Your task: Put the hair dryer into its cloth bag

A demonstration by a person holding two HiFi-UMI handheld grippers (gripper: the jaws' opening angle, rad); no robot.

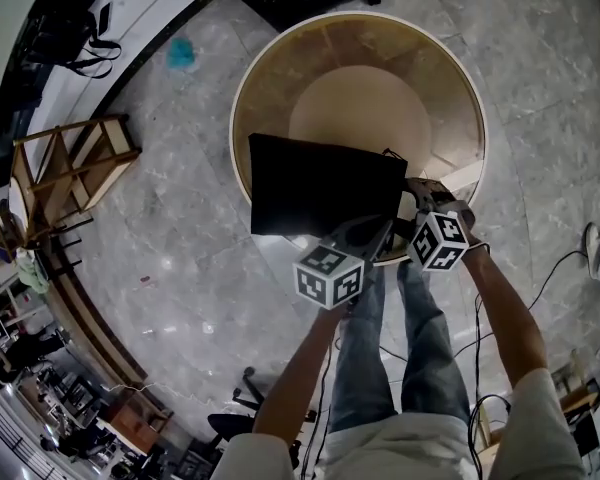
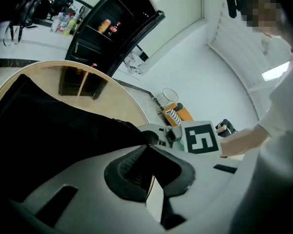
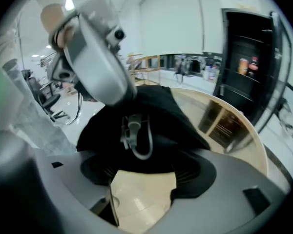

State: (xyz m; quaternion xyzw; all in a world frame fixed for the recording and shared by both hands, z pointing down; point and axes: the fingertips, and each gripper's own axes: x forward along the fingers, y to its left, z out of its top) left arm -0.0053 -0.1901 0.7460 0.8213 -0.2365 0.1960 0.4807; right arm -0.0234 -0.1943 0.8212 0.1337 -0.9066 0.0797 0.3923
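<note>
Grey marbled floor [image 1: 180,218] spreads around a round wooden table [image 1: 450,98] with a pale rim, and a low wooden rack [image 1: 70,168] stands off to the left of it. On the near half of the table lies the black cloth bag [image 1: 320,188], spread flat, its near left corner reaching the rim and its right edge turned towards the two grippers. The left gripper [image 2: 147,150] has its jaws closed on that edge of the bag, a fold of black cloth pinched between the pads. The right gripper [image 3: 145,174] sits just beside it, further right, with its jaws standing apart; only bare tabletop shows between them, and the pads press on nothing. Just ahead of those parted jaws a grey cord [image 3: 139,138] curls in a loop against the black cloth, with a small grey plug-like piece at its upper end. The hair dryer's body cannot be made out in any view, so whether it is inside the bag cannot be told. Beyond the table's far side stands a tall black cabinet [image 3: 244,57] with bottles [image 2: 110,27] on a shelf
</note>
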